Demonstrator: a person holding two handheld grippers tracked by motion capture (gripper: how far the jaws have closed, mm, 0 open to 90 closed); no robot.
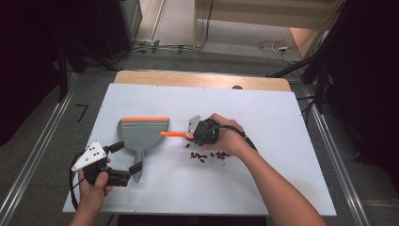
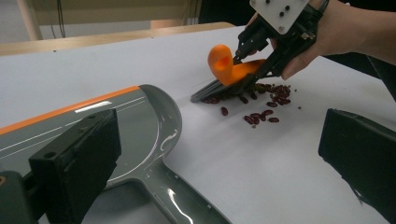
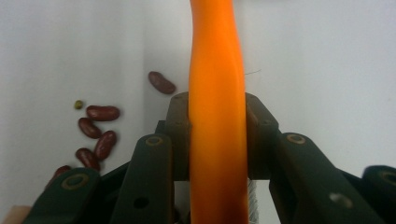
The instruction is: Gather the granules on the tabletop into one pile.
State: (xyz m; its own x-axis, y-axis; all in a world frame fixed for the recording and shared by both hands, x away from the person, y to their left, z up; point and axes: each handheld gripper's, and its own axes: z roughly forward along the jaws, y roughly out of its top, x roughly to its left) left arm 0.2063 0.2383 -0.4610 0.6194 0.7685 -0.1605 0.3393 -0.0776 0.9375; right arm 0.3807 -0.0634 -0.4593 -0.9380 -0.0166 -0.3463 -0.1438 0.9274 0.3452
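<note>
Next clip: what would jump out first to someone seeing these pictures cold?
The bright orange brush, clamped in the right gripper near the middle of the white table, its bristles down among a scatter of dark red beans. Just left of it lies a grey dustpan with an orange lip, and the left gripper sits open around the pan's handle at the near left.

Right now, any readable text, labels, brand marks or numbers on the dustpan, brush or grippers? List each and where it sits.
None readable.
Dustpan: grey pan with an orange front edge, no print or brand mark shows.
Brush: plain orange handle, no lettering.
Left gripper and right gripper: grey plates and black jaws carry screw holes, no labels.
Beans and white table: unmarked.
</note>
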